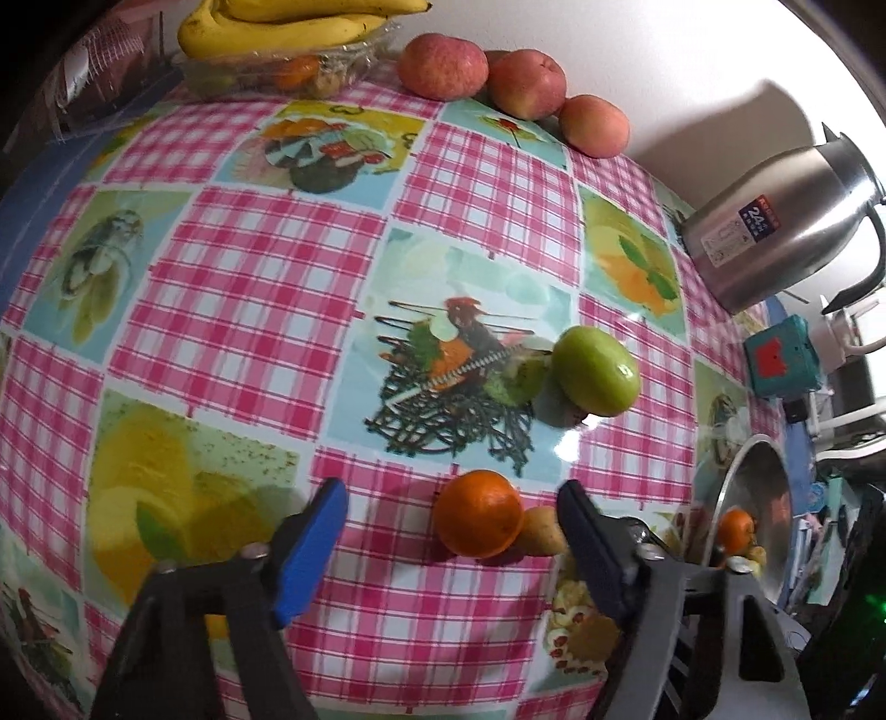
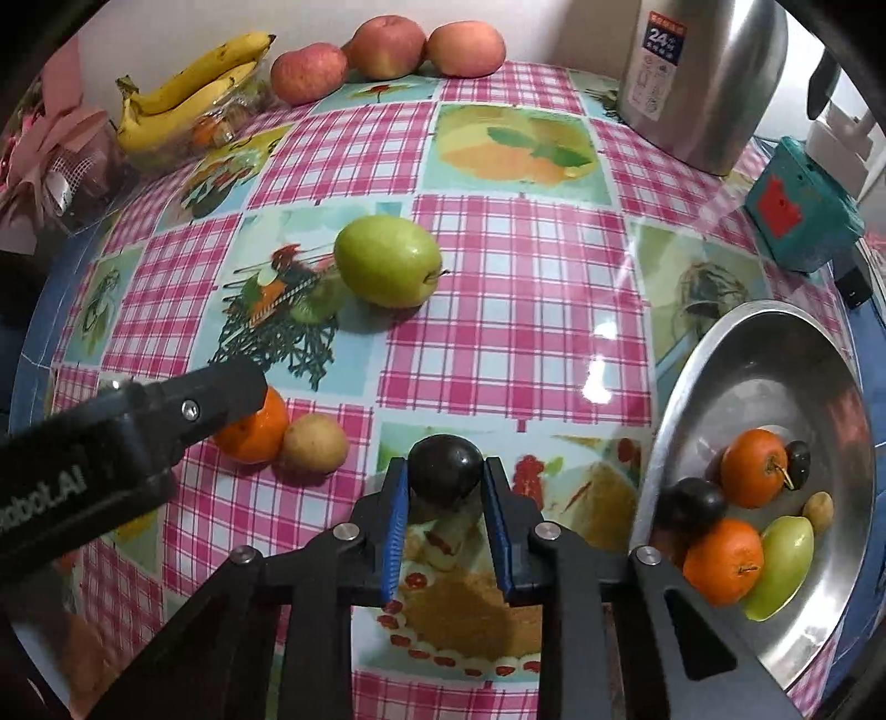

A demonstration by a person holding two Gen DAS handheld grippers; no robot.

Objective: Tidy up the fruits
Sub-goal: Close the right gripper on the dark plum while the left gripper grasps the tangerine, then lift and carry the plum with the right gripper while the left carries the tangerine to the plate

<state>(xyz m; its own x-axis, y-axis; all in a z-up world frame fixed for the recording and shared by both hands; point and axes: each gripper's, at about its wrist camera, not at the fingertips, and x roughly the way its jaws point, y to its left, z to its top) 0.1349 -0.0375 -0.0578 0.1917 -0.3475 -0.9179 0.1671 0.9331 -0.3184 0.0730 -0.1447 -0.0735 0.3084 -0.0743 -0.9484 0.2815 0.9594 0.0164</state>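
Observation:
My right gripper (image 2: pixel 446 481) is shut on a dark plum (image 2: pixel 446 469), held just above the table left of the steel bowl (image 2: pixel 720 354). The bowl holds two oranges (image 2: pixel 753 468), a green fruit (image 2: pixel 781 565), dark plums and a small yellow fruit. My left gripper (image 1: pixel 451 515) is open, its fingers (image 1: pixel 310 548) on either side of an orange (image 1: pixel 477 513) on the table; a small yellow-brown fruit (image 1: pixel 541 530) touches the orange. A green apple (image 1: pixel 595 370) lies beyond; it also shows in the right wrist view (image 2: pixel 387 260).
Three red apples (image 1: pixel 443 65) line the far table edge by the wall. Bananas (image 1: pixel 288 25) lie on a clear tray at the far left. A steel kettle (image 1: pixel 786 221) and a teal box (image 1: pixel 781 354) stand at the right. The bowl's rim (image 1: pixel 769 443) is right of my left gripper.

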